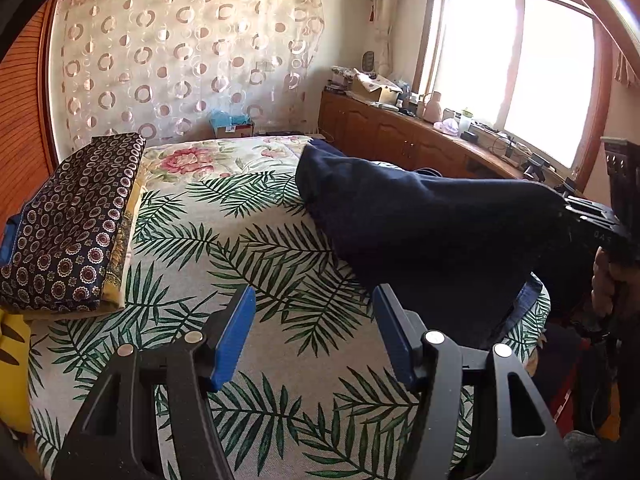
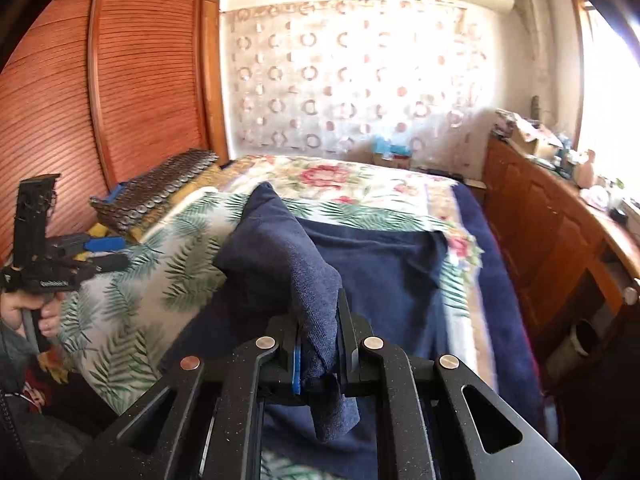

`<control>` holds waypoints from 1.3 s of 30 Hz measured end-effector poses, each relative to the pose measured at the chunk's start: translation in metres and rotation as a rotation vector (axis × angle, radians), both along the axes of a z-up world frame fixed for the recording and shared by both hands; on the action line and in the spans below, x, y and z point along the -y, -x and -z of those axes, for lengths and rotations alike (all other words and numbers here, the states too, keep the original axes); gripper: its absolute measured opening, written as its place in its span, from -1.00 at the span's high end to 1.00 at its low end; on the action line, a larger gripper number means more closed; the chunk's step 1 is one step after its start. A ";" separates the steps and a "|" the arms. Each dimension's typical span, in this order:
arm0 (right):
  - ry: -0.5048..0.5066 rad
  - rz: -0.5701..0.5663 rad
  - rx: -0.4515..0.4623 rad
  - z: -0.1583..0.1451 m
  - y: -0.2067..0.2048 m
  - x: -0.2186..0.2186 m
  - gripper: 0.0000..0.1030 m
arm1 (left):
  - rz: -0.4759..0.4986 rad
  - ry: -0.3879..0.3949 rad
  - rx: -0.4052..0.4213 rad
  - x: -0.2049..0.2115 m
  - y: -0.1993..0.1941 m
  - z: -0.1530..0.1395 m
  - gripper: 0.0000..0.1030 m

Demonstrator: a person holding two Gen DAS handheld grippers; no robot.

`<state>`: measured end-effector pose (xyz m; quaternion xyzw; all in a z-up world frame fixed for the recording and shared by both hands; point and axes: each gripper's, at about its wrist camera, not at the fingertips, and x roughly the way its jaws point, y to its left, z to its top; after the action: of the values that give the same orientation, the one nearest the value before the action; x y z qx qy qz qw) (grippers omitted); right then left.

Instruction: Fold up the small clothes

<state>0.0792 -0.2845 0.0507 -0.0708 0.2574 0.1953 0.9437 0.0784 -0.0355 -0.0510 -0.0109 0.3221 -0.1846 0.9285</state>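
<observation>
Along the left side of the bed, a folded dark patterned cloth (image 1: 76,216) with small round motifs lies on a yellow layer, close against the slatted wooden wardrobe (image 2: 120,80). Right of it the palm-leaf bedspread (image 1: 224,248) lies flat and bare, a broad stretch of room reaching back to the floral part near the circle-print curtain (image 1: 180,52). The left gripper (image 1: 314,332) hovers over this stretch, its blue-padded fingers (image 1: 234,336) spread wide with nothing between them.

Further right lies the navy garment (image 1: 420,232): dark blue, soft knit, mostly spread on the bedspread, with one corner drawn up off the bed into a peaked fold. The right gripper (image 2: 320,344) is clamped on that raised corner, a short tail of cloth hanging below the pinch. Beyond the bed's right edge, a narrow aisle separates it from a wooden cabinet (image 2: 540,216) cluttered on top, under the bright window (image 1: 520,68)
</observation>
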 end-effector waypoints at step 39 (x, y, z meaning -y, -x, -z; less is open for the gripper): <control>0.124 -0.114 -0.196 0.062 -0.076 -0.088 -0.23 | -0.030 -0.030 0.017 0.007 0.002 0.004 -0.21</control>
<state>0.1551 -0.1969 -0.0114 -0.1241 0.3557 0.2382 0.8952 0.0766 -0.0429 -0.0554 -0.0003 0.3167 -0.1661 0.9339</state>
